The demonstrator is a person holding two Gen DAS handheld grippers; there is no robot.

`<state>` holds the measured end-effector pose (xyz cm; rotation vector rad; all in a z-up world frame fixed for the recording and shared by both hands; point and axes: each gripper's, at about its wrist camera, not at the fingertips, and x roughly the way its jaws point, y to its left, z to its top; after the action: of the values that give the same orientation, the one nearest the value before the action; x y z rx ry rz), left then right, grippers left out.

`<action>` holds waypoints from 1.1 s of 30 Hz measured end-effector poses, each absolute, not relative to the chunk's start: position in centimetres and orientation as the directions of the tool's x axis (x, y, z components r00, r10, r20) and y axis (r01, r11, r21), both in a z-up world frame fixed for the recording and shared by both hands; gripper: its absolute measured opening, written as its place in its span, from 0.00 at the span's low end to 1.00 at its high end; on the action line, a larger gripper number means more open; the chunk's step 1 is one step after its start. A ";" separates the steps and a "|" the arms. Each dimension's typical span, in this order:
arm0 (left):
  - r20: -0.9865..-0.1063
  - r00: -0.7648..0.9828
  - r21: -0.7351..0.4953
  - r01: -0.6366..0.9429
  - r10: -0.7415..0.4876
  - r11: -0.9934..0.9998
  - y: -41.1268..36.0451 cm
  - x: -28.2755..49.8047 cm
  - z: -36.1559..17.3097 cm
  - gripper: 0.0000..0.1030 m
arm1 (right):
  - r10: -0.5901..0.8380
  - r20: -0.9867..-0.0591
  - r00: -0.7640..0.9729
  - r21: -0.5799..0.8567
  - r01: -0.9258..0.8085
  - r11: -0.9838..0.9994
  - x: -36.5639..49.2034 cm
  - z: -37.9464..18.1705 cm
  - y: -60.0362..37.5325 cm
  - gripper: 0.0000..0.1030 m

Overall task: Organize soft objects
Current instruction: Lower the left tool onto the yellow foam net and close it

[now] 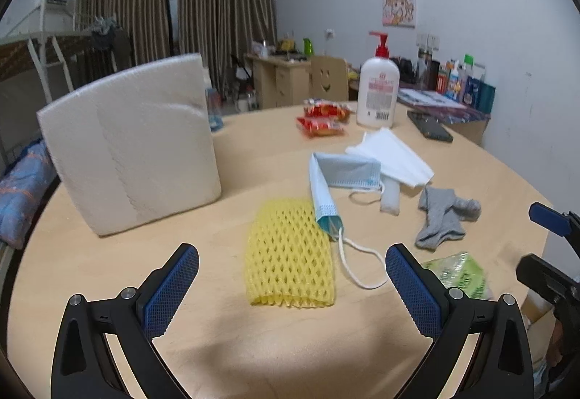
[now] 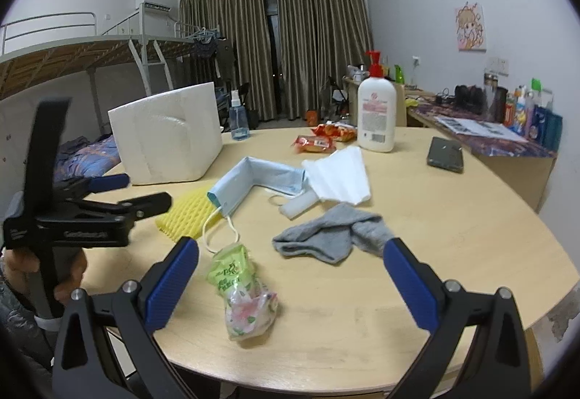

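The left gripper [image 1: 291,270] hovers over the round wooden worktop [image 1: 253,152] with its jaws wide and empty, a yellow foam net sleeve [image 1: 288,254] lying flat between them. The right gripper [image 2: 290,272] is likewise spread wide and holds nothing; a grey sock [image 2: 326,235] lies crumpled just ahead of its right fingertip, and a green tissue packet [image 2: 243,290] sits near its left one.

Only the right wrist view shows the hand [image 2: 43,272] that grips the left tool's handle, the blue spray bottle [image 2: 239,118] behind the white foam box [image 2: 166,136], and the worktop's near edge curving away below the jaws. The left wrist view shows the net sleeve whole, where the other view has it half hidden behind the left tool.

A folded blue face mask [image 1: 326,188] touches the sleeve's far corner, its ear loop trailing towards the tissue packet. A white face mask [image 1: 391,156] overlaps it, and a small white foam piece [image 1: 390,196] lies beside them. Bare wood lies open in front of the foam box and close to the left jaws.

The lotion pump bottle [image 2: 376,108] carries a pink label and a barcode; its writing is too small to read. The tissue packet's print is also unreadable.
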<state>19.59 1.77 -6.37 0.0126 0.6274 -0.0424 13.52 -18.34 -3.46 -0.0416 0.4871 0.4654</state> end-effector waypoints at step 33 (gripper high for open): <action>-0.744 0.651 -0.111 0.101 -0.150 0.989 2.8 24.6 -9.9 0.31 | 0.477 -0.534 0.698 0.013 -0.558 0.830 14.0 -5.0 -15.0 1.00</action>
<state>24.57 2.76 -9.91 -0.0617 0.8500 -0.1425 14.04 -15.04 -5.04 -0.1545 0.5499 0.5795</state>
